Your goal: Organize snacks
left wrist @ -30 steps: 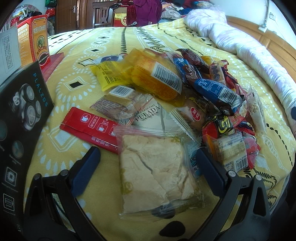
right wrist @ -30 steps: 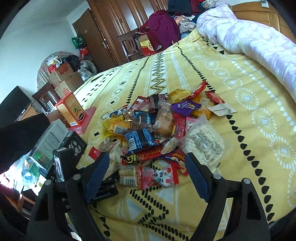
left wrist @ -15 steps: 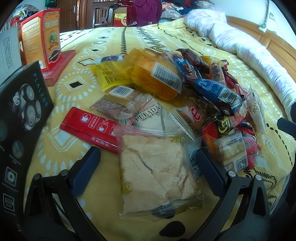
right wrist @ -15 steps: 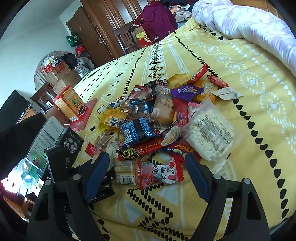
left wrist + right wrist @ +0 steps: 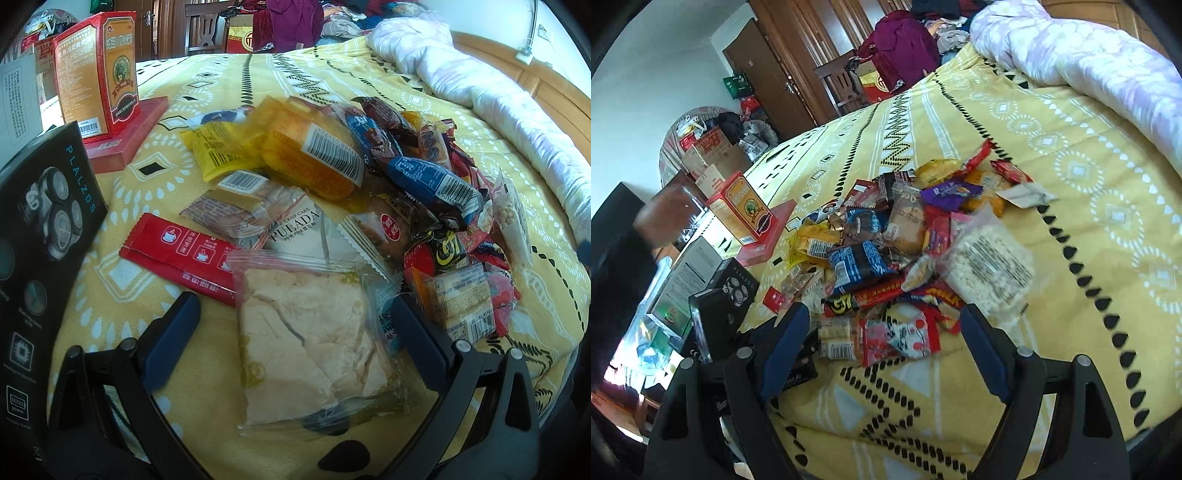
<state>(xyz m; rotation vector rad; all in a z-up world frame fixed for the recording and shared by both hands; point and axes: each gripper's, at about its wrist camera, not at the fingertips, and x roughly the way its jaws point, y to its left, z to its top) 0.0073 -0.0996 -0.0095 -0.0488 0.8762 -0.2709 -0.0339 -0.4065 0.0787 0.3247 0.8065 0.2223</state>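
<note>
A heap of wrapped snacks [image 5: 369, 184] lies on a yellow patterned bedspread [image 5: 122, 266]; it also shows in the right wrist view [image 5: 894, 243]. My left gripper [image 5: 295, 314] is open, its fingers on either side of a clear bag of pale crisp cake [image 5: 306, 339] lying on the bed. A red sachet [image 5: 177, 254] lies just beyond its left finger. My right gripper [image 5: 882, 332] is open and empty, hovering above the near edge of the heap, over a red and white packet [image 5: 901, 339]. A clear bag of white puffs [image 5: 990, 269] lies to the right.
A black shaver box [image 5: 40, 236] stands at the left. An orange-red carton [image 5: 99, 74] stands on a flat red box [image 5: 129, 129] behind it. A rolled pale quilt [image 5: 498, 103] lies along the right. A hand [image 5: 661, 218] is near the carton.
The orange-red carton has been moved onto the bed beside the heap and now stands on the flat red box. My right gripper has moved closer over the heap. My left gripper has stayed still.
</note>
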